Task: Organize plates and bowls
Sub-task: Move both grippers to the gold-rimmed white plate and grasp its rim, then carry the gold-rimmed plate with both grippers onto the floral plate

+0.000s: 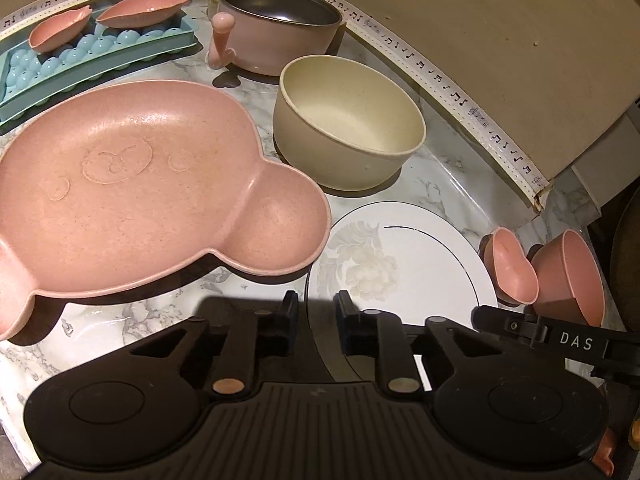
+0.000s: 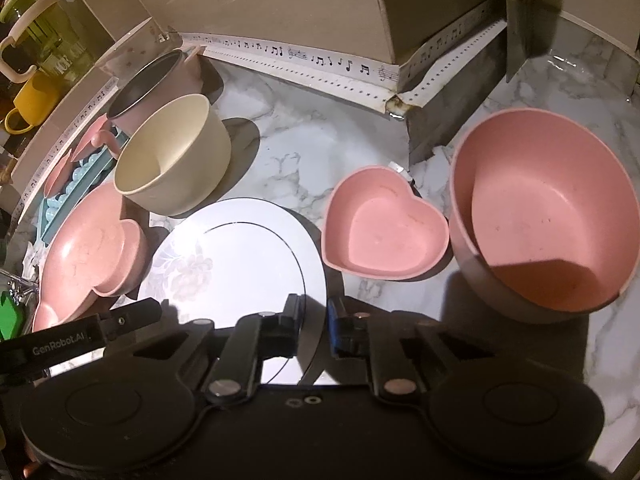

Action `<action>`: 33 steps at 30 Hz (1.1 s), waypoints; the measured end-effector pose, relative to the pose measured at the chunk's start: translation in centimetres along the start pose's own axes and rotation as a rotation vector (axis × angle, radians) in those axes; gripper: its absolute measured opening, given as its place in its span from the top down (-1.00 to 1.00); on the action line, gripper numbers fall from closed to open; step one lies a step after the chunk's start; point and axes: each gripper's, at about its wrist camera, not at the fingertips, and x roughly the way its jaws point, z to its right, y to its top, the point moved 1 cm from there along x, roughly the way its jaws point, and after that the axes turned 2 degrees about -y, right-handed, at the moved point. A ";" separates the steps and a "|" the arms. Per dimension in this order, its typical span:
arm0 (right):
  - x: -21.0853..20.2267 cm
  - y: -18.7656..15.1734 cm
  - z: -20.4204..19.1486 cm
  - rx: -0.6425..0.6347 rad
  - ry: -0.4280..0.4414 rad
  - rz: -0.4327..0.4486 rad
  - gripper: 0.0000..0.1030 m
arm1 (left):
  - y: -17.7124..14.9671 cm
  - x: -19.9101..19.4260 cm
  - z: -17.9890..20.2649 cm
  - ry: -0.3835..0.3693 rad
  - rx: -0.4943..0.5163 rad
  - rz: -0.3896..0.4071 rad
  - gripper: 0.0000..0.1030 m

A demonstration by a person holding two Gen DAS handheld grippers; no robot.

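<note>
Marble counter (image 2: 304, 152) holds one white plate (image 2: 240, 248) my left claw (image 1: 316, 312) and right claw (image 2: 314, 316) both pinch, and three bowls: cream bowl (image 2: 172, 160), heart bowl (image 2: 384, 224), round pink bowl (image 2: 552, 216).

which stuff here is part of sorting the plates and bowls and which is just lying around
Job: white floral plate, bear-shaped plate, cream bowl, heart bowl, round pink bowl.
Lying about: blue ice tray, yellow mug, pink pot.

Both wrist views look steeply down, close over the white plate (image 1: 404, 256) (image 2: 240, 256), from its near left and near right edge.
</note>
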 end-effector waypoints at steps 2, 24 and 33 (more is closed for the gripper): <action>0.0 -0.1 0.0 0.006 0.002 0.002 0.77 | 0.0 0.0 0.1 -0.005 0.009 0.001 0.66; -3.9 -4.3 0.4 0.023 -0.013 0.031 0.78 | -2.6 -3.2 1.3 -0.089 0.120 -0.009 0.67; -8.1 -7.1 1.4 0.095 -0.065 0.099 0.78 | -4.1 -5.2 4.7 -0.170 0.233 -0.028 0.67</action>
